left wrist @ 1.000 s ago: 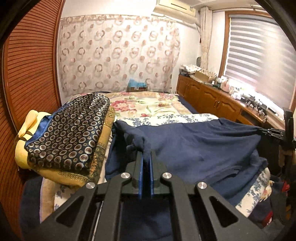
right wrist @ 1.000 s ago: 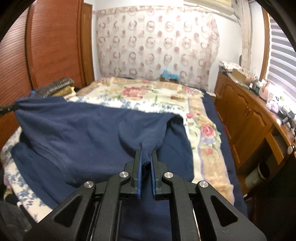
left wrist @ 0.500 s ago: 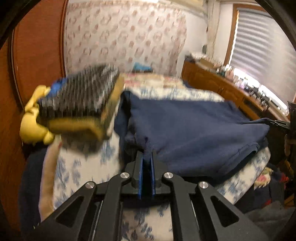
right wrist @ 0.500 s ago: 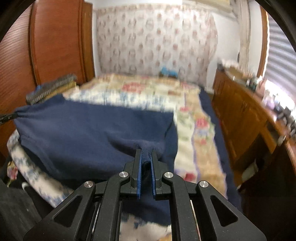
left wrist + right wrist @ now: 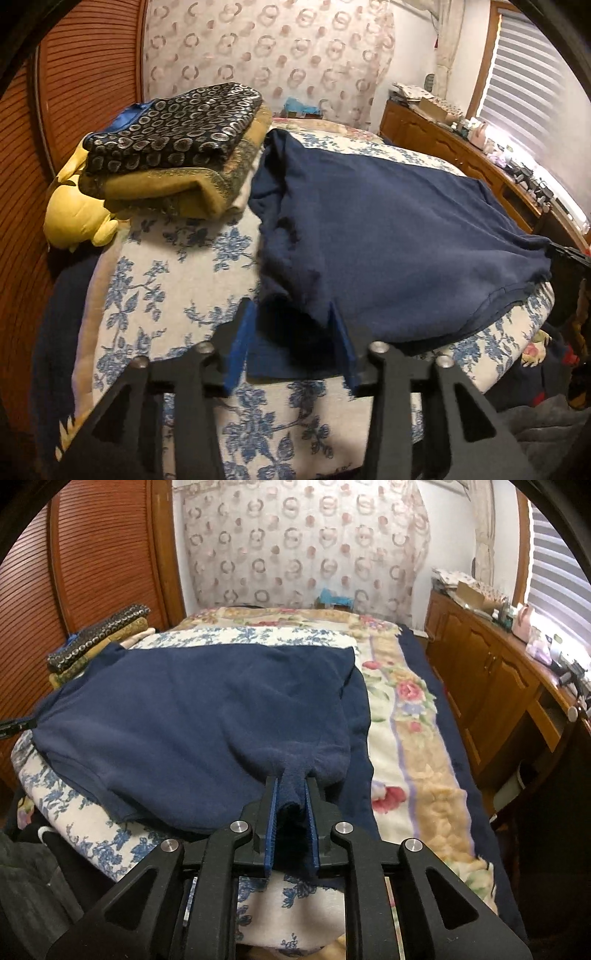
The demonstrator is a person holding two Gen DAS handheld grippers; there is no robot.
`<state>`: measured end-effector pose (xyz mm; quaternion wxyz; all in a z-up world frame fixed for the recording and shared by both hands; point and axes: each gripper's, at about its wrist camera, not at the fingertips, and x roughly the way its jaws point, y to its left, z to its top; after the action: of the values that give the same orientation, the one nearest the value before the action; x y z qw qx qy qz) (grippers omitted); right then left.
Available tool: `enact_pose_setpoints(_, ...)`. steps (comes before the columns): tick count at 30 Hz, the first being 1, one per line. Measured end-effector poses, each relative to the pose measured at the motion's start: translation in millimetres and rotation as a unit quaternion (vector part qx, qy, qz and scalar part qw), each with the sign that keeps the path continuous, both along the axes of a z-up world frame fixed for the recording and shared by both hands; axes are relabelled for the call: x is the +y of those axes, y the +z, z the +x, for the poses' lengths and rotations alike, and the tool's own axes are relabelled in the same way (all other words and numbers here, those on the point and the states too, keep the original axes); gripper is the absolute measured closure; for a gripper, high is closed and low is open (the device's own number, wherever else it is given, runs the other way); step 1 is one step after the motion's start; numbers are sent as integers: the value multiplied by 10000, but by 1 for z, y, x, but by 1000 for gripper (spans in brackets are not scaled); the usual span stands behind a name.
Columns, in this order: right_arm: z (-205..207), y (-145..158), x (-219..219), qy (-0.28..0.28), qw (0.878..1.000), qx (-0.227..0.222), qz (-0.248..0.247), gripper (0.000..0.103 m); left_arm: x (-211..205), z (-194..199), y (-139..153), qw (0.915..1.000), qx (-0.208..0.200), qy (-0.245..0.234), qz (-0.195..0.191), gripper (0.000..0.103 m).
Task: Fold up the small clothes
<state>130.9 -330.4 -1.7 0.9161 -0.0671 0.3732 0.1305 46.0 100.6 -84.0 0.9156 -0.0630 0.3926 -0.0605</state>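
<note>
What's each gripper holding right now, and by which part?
Left gripper: nothing; jaws have just opened and stand apart around the navy garment's near-left corner. Right gripper: jaws just easing open, a bunched near-right corner is between the pads.

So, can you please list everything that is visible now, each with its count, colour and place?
Navy fleece garment: one, dark blue, spread on the near part of the bed.
Floral bed cover: one, white with blue flowers, under the garment.
Folded patterned cloths: a stack, black-silver over mustard, far left on the bed.
Yellow soft item: one, beside that stack.
Wooden cabinet: one, brown, along the right wall.
Left gripper: black with blue pads, jaws just opening, cloth loose between.
Right gripper: same colours, jaws just opening, a cloth fold between the pads.
</note>
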Motion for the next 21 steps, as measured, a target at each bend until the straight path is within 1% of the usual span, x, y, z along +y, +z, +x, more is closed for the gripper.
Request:
enact_pose_setpoints(2,-2,3,2,11,10000,-78,6,86,3,0,-1,10000,9,17,-2,54)
enact_pose_setpoints(4,-4,7,6,42,9999,-149,22,80,3,1,-2,10000,18,19,-40,50)
enact_pose_setpoints(5,-4,7,6,57,9998,-170,12,78,2,1,-4,10000,52,0,-59,49)
enact_pose_setpoints(6,-5,8,9,78,9998,-201,-14,72,2,3,-6,9999,82,-10,-71,49)
enact_pose_setpoints(7,-5,9,12,101,9997,-225,-42,68,1,5,-8,9999,117,-12,-85,49)
enact_pose_setpoints(10,-6,8,19,186,9995,-242,-32,63,2,9,-16,9996,234,2,-166,49)
enact_pose_setpoints(14,-5,4,30,249,9994,-254,-51,56,3,9,-21,9995,279,31,-164,49)
enact_pose_setpoints(21,0,3,52,495,9984,-250,106,47,1,8,-22,9997,241,54,-73,49)
